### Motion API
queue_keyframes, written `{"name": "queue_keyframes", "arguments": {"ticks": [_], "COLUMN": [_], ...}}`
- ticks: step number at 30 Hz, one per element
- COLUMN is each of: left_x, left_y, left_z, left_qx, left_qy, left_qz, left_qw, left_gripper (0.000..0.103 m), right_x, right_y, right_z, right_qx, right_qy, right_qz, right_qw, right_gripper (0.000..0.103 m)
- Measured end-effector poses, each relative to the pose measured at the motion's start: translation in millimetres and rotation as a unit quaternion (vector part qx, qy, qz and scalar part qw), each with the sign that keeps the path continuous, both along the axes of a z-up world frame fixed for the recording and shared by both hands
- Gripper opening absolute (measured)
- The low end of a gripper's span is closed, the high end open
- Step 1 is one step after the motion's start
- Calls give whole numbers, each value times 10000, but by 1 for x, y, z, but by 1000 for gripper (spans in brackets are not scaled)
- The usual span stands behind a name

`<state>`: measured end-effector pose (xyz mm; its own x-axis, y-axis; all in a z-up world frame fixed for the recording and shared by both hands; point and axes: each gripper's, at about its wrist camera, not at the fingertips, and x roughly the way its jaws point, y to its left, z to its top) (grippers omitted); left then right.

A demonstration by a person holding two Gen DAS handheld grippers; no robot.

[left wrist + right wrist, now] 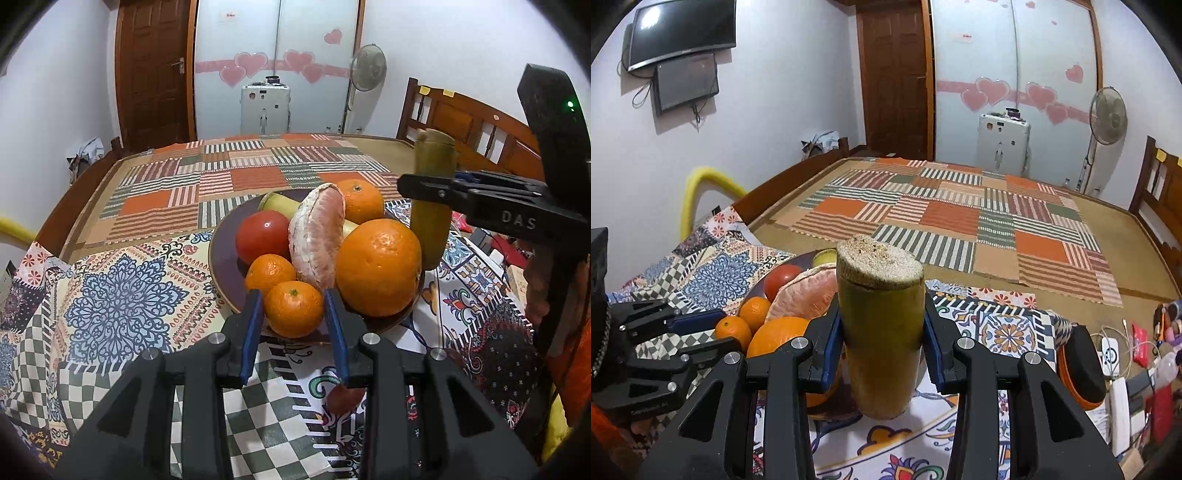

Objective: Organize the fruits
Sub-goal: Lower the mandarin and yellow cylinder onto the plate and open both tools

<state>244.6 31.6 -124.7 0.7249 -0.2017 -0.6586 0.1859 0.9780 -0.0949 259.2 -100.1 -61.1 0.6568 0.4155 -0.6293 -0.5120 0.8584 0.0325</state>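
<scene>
fig: wooden bed (783, 186) w/ tan mat surface is carrying a striped patchwork rug (236, 173) across its middle & a mandala-print cloth (122, 302) over the near end. a dark round plate (225, 266) is sitting directly on the cloth. bed's far headboard (465, 118) is standing at the right edge.

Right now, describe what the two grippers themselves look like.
Both are matte black plastic frames with triangular cutouts and silver bolt heads. The left gripper has blue pads lining its fingers. The right gripper is built alike; the left wrist view shows "DAS" lettering and a green light.
</scene>
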Motion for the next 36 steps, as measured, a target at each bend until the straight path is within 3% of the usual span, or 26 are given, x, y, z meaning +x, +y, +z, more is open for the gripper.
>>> {"name": "queue_keyframes", "arguments": {"ticks": [11, 22, 36], "left_x": [-2, -12, -55], "left_y": [10, 14, 16], "left_z": [-2, 6, 46], "left_qx": [-235, -213, -79], "left_qy": [28, -97, -420], "left_qz": [67, 153, 302], "left_qw": [9997, 9996, 9986], "left_gripper": [42, 43, 43], "right_x": [8, -6, -58], "right_y": [19, 24, 2], "right_z": [-2, 4, 31], "right_qx": [-395, -261, 34], "right_qy": [-7, -73, -320], "right_qz": [118, 185, 73], "right_qw": [9992, 9995, 9995], "right_gripper": [36, 47, 47]}}
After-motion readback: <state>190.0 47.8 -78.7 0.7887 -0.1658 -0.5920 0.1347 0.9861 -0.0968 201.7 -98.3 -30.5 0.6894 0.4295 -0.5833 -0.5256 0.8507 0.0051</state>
